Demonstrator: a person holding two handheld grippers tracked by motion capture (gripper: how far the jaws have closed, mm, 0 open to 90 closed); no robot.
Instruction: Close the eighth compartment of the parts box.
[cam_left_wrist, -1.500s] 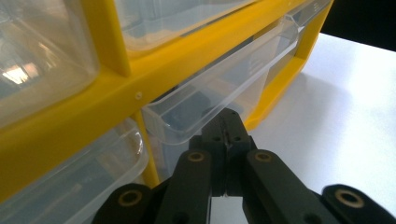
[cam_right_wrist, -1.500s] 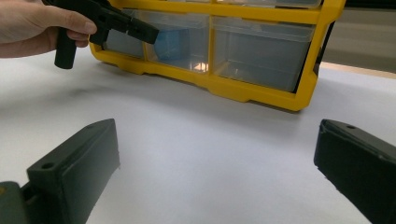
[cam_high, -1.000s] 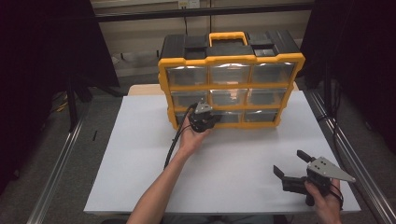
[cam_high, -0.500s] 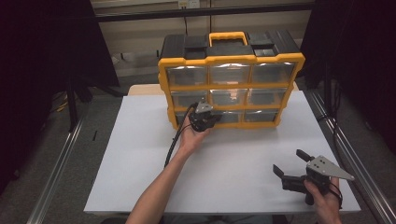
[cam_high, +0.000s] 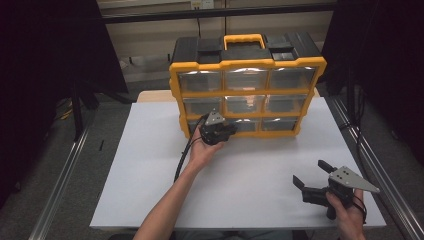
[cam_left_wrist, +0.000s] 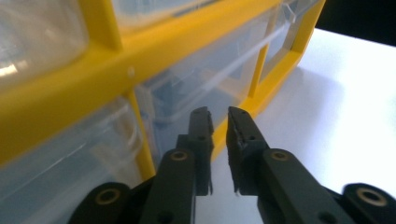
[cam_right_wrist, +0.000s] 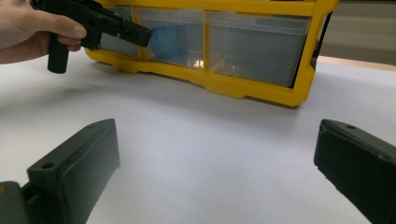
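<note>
A yellow organizer (cam_high: 247, 87) with a black top and clear drawers stands at the back of the white table (cam_high: 150, 165). My left gripper (cam_high: 231, 129) is held against its bottom row, tips at the front of the middle drawer (cam_left_wrist: 187, 88). Its jaws stand almost together, with a thin gap and nothing visible between them (cam_left_wrist: 218, 114). The right gripper view shows the left gripper (cam_right_wrist: 142, 35) pointing at that drawer, which holds something blue (cam_right_wrist: 166, 39). My right gripper (cam_high: 311, 173) rests near the table's front right, wide open and empty (cam_right_wrist: 217, 140), well away from the organizer (cam_right_wrist: 261, 74).
A black cable (cam_high: 185, 152) trails from the left gripper along the forearm. Metal rails (cam_high: 370, 165) run down both sides of the table. Bare white tabletop lies between the two grippers and in front of the organizer.
</note>
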